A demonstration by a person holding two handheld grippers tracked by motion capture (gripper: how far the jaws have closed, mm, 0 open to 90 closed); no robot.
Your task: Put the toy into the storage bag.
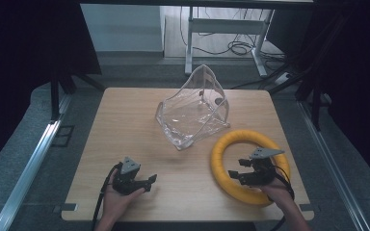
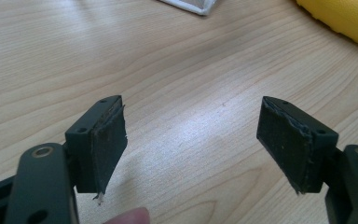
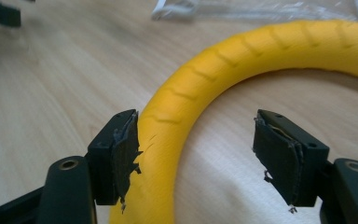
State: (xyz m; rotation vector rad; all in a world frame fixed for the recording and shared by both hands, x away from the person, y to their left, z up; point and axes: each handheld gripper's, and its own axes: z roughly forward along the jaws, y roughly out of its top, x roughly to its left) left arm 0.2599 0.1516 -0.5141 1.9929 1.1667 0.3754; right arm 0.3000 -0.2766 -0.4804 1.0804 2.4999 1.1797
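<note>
Right gripper [image 3: 193, 154] with jaws wide, straddling the near-left arc of the yellow ring [image 3: 242, 60], one pad just beside its outer face, not clamped, left gripper [image 2: 191, 140] gaping and empty over bare table [image 1: 125, 125] left of the ring, clear plastic container [image 1: 192, 113] behind the ring

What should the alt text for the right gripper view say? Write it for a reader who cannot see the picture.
The right gripper has its two black jaws wide apart around the rim of a yellow ring lying on a wooden table, not clamping it. The ring curves up and away to the right. A clear plastic bag lies beyond it.
</note>
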